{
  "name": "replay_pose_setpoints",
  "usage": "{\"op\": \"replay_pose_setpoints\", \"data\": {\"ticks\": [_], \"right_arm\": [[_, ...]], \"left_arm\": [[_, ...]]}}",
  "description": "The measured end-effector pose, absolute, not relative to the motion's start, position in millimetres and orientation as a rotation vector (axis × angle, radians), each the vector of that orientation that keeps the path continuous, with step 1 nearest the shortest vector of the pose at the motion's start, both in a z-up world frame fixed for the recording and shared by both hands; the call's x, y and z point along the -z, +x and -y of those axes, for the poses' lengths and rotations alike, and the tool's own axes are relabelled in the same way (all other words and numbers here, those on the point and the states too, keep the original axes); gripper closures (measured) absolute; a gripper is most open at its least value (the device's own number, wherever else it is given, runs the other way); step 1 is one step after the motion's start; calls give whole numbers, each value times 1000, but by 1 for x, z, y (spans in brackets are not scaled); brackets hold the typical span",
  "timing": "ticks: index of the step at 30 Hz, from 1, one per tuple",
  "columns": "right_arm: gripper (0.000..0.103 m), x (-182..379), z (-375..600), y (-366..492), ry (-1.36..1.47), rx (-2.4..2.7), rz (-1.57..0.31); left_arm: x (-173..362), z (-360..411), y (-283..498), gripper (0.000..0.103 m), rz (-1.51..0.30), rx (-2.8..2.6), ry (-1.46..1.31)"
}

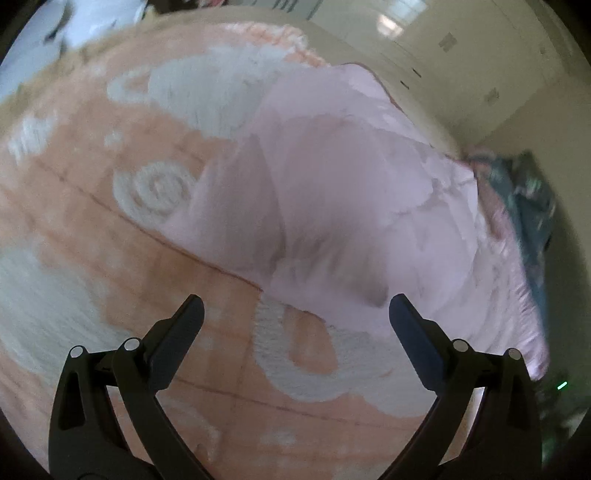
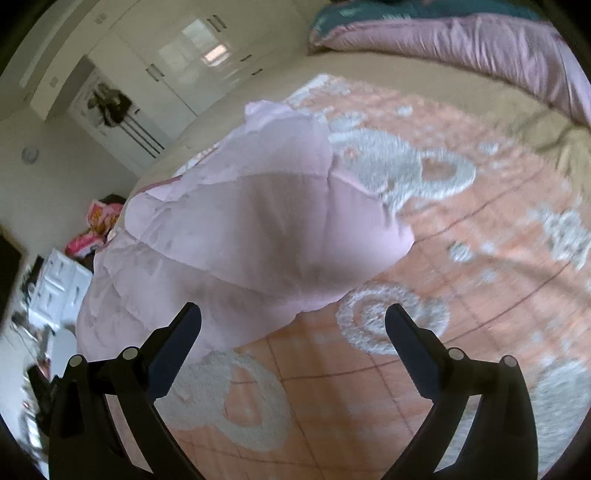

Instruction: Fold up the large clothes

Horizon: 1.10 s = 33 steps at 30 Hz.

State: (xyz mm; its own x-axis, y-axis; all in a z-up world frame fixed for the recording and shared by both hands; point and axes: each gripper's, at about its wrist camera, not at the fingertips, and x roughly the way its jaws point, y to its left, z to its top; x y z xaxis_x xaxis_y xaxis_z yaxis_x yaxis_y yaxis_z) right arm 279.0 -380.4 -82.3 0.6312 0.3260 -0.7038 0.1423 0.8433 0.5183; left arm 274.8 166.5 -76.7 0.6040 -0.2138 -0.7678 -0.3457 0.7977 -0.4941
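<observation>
Lying across the orange blanket [image 1: 110,236] on the bed, the pale pink garment [image 1: 351,192] sits in a loose, partly folded heap ahead of both your tools. Your left tool [image 1: 295,310] has its fingers spread wide apart with nothing between them; it hovers over the blanket's white looped pattern, and the garment's near hem lies just beyond the right fingertip. Whether that fingertip touches the cloth you cannot tell from the blurred view.

Your right tool [image 2: 293,314] is likewise spread wide and holds nothing. From its camera the pink garment [image 2: 258,229] fills the middle and left, its rounded lower edge reaching down to the left fingertip, while the right fingertip hangs over a white ring in the orange blanket [image 2: 480,277].

Along the far edge of the bed a mauve satin quilt [image 2: 480,40] lies bunched, with teal fabric [image 2: 369,14] beside it. White wardrobe doors [image 2: 177,62] stand behind the bed, and a bright pink and yellow item [image 2: 99,218] sits near the wall past the garment.
</observation>
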Motion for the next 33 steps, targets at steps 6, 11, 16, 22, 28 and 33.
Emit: {"op": "replay_pose_setpoints", "data": {"ticks": [6,11,16,22,28,33], "right_arm": [[4,109,378,303,689,-113,-902],[4,117,372,321,736,-135,-849],[4,123,369,342,773,-146,-819],[4,127,362,358,777,-153,-783],[50,117,358,363,761,-255,-748],[69,76,337,360,569,-295,-712]], "left_arm": [[98,-164,295,9,-887,-53,-846],[103,-162,316,8,-829,-72,-875],[112,-162,331,8,-790,-97,-891],[110,-159,342,8,-753,-117,-863],[90,-144,352,56,-726,-101,-738],[56,-134,355,74,-716,-74,-642]]}}
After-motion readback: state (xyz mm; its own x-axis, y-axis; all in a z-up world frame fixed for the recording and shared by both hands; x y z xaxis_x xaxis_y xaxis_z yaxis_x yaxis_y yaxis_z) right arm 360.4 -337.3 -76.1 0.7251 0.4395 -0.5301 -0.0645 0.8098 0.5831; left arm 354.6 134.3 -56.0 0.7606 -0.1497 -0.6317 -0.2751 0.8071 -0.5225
